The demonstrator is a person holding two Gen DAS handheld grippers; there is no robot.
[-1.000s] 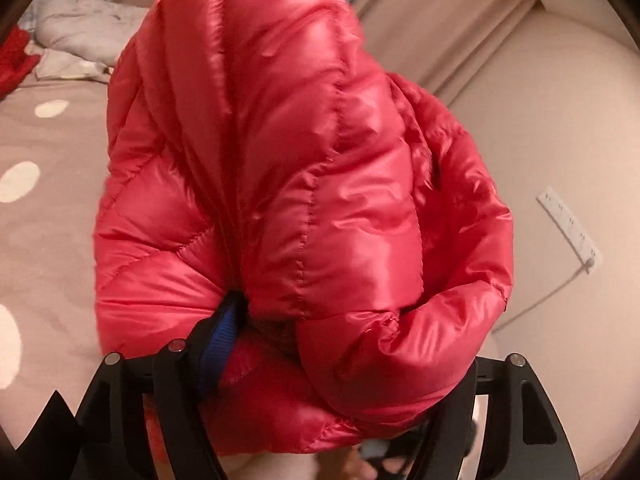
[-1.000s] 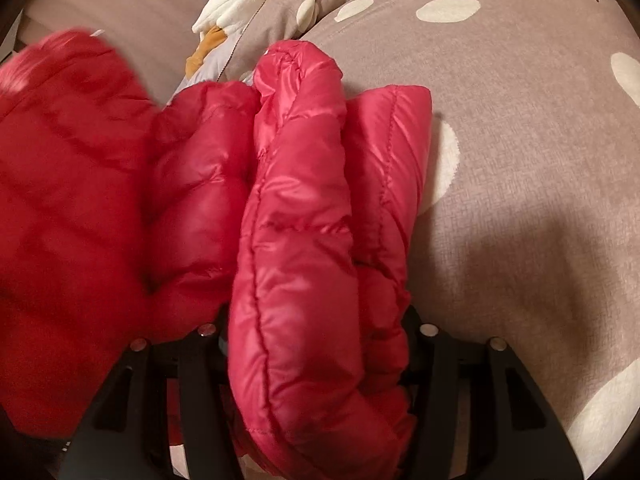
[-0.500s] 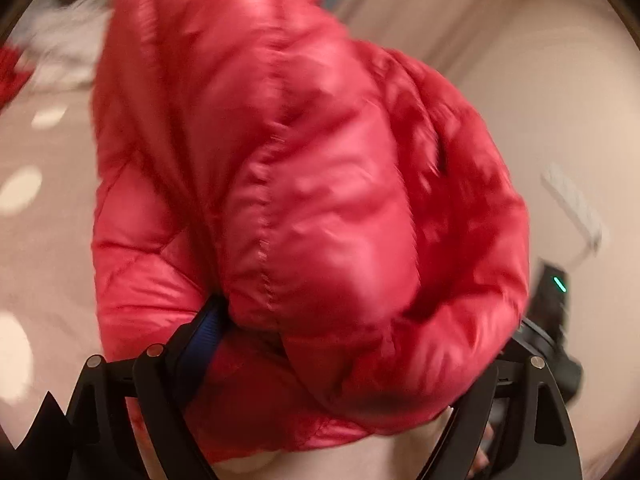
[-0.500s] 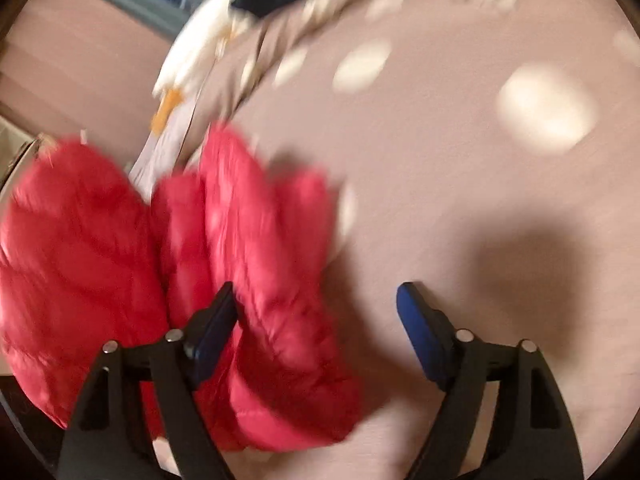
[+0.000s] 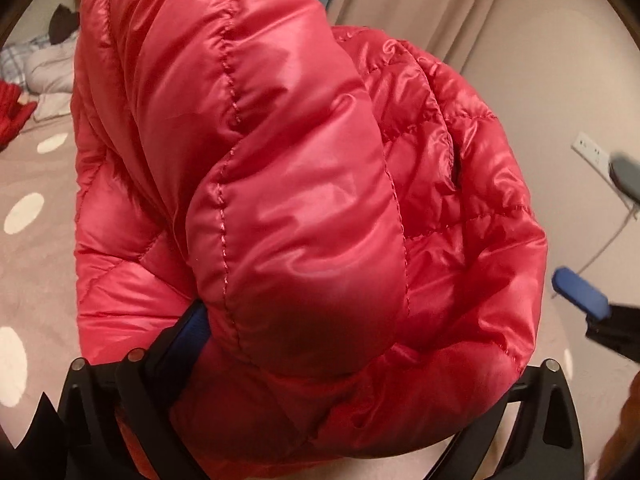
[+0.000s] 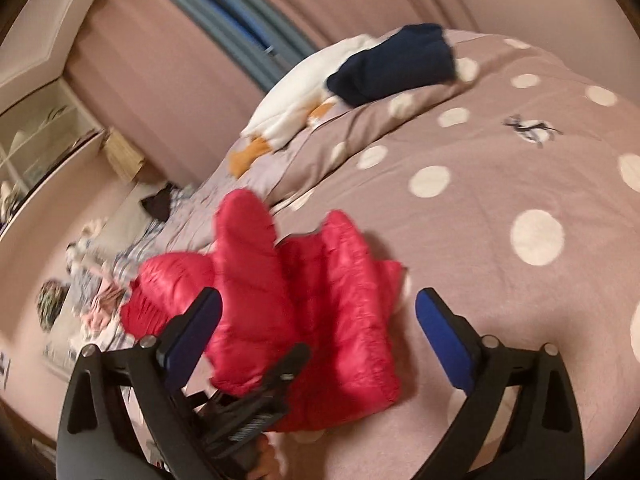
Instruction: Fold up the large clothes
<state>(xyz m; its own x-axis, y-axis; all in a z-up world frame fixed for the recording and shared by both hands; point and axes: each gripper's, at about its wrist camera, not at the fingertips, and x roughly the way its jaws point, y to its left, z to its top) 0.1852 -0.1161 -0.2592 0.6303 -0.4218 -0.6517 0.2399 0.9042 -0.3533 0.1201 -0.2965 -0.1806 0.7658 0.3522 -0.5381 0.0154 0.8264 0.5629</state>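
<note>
The red puffer jacket [image 6: 304, 312] is lying bunched on the spotted bed [image 6: 500, 168]. The right hand-held gripper [image 6: 318, 312] is opening, empty, above it. The left hand-held gripper [image 5: 360, 344], nearer, is opening around the jacket's bulk, which is stretching away lengthwise.

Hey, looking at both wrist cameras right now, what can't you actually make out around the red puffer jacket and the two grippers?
- Left wrist view: the red puffer jacket fills the frame, hiding the left gripper's right pad; whether either opening pad touches fabric is unclear.
- Left wrist view: the right gripper is cut off by the right edge.
- Right wrist view: motion blur; the clothes pile at left cannot be identified.
- Neither view shows the jacket's zipper.
</note>
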